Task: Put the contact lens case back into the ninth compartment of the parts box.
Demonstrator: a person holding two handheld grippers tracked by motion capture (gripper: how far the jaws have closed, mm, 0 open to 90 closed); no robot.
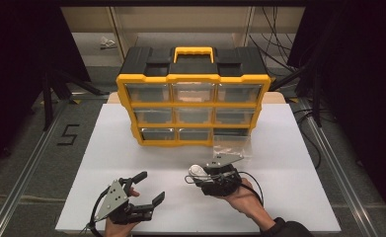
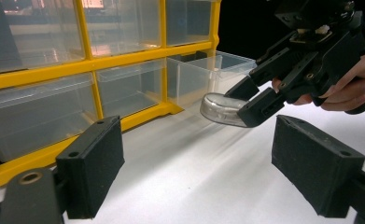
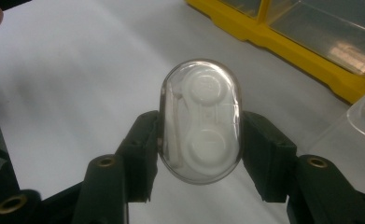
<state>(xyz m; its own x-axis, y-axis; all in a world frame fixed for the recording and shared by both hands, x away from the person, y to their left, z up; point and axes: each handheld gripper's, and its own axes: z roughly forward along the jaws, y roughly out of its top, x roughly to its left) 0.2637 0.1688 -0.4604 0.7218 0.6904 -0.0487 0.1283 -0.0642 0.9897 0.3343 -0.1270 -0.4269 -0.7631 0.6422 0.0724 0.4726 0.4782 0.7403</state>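
Holding a small clear oval case [image 3: 200,120] between its two black jaws, the right gripper [image 1: 196,174] sits above the white table [image 1: 289,148], just in front of the yellow and black drawer cabinet [image 1: 193,96]. Right gripper view: jaws pressed against both long sides of the case, which carries two round white wells and a thin white stick inside. Left gripper view: same case [image 2: 222,108] seen edge-on, clamped at the tips of the right gripper [image 2: 252,100], clear of the table surface, with the person's right hand [image 2: 353,86] wrapped around the gripper body. Bottom-right drawer [image 1: 231,143] of the cabinet is pulled out onto the table; it is transparent, and contents cannot be made out. Case is near that open drawer but not over it, to the drawer's left-front in the high view. Remaining drawers sit flush in the yellow frame. Left gripper [image 1: 150,188] lies toward the near left of the table, jaws spread wide with nothing between them; in its own view both pads [image 2: 94,163] stand well apart over bare table. The two grippers are apart, not touching.
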